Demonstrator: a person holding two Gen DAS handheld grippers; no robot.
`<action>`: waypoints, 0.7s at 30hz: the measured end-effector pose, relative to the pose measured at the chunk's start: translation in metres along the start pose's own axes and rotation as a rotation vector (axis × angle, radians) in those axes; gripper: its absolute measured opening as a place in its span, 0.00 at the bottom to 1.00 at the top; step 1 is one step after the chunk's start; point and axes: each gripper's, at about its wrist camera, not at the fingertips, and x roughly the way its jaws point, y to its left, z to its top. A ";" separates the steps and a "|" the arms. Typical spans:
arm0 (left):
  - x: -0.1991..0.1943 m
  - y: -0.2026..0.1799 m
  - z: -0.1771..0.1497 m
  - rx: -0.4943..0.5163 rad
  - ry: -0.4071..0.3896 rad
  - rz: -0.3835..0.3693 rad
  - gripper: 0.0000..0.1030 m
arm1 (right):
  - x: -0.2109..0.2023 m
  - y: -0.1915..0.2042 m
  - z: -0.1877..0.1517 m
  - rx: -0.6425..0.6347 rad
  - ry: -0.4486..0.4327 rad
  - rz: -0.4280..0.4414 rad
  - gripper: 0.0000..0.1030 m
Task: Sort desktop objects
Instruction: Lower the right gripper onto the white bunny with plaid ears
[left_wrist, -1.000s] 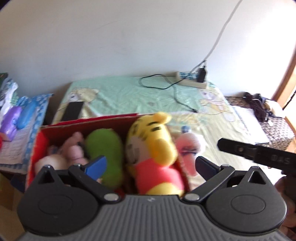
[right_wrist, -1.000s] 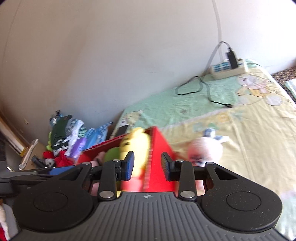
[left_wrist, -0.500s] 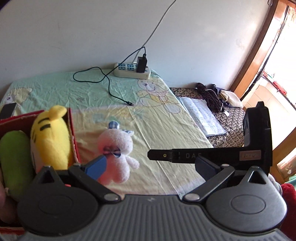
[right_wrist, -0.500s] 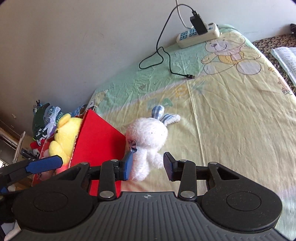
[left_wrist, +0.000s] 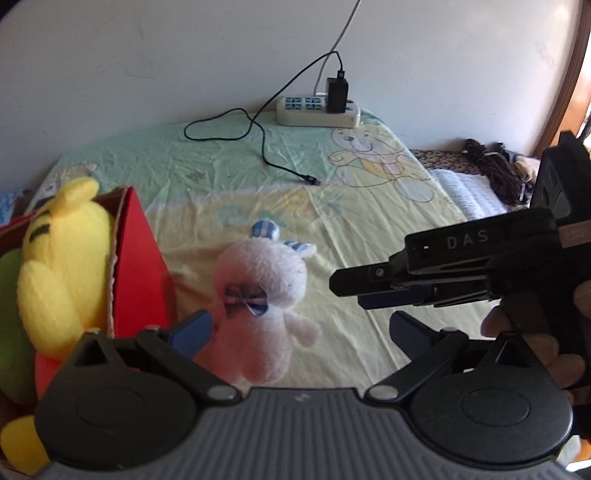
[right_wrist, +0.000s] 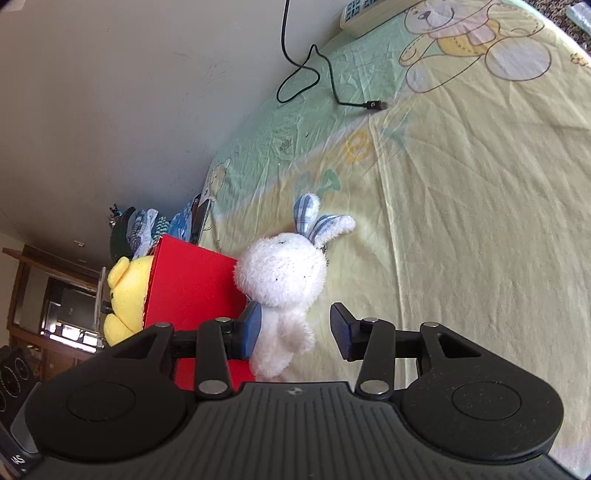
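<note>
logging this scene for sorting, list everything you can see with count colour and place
rabbit toy: 1, white with blue checked ears, lying on the sheet beside the box
box: 1, red, at the sheet's left end
tiger toy: 1, yellow with black stripes, inside the box
green toy: 1, green, in the box behind the tiger toy, mostly cut off
sheet: 1, green and yellow with bear prints, covering the surface
power strip: 1, white, far end by the wall
charger: 1, black, plugged into the strip
cable: 1, black, loose end on the sheet
left gripper: 1, black, open, near the rabbit
right gripper: 1, black, open around the rabbit's body
hand: 1, holding the right gripper
</note>
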 end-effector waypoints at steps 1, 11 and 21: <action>0.003 -0.004 0.001 0.021 0.002 0.028 0.99 | 0.003 0.000 0.002 -0.001 0.014 0.017 0.48; 0.045 -0.020 -0.008 0.113 0.122 0.140 0.96 | 0.043 -0.002 0.024 -0.067 0.179 0.083 0.53; 0.051 -0.017 -0.020 0.101 0.185 0.091 0.97 | 0.082 -0.002 0.016 -0.067 0.296 0.146 0.38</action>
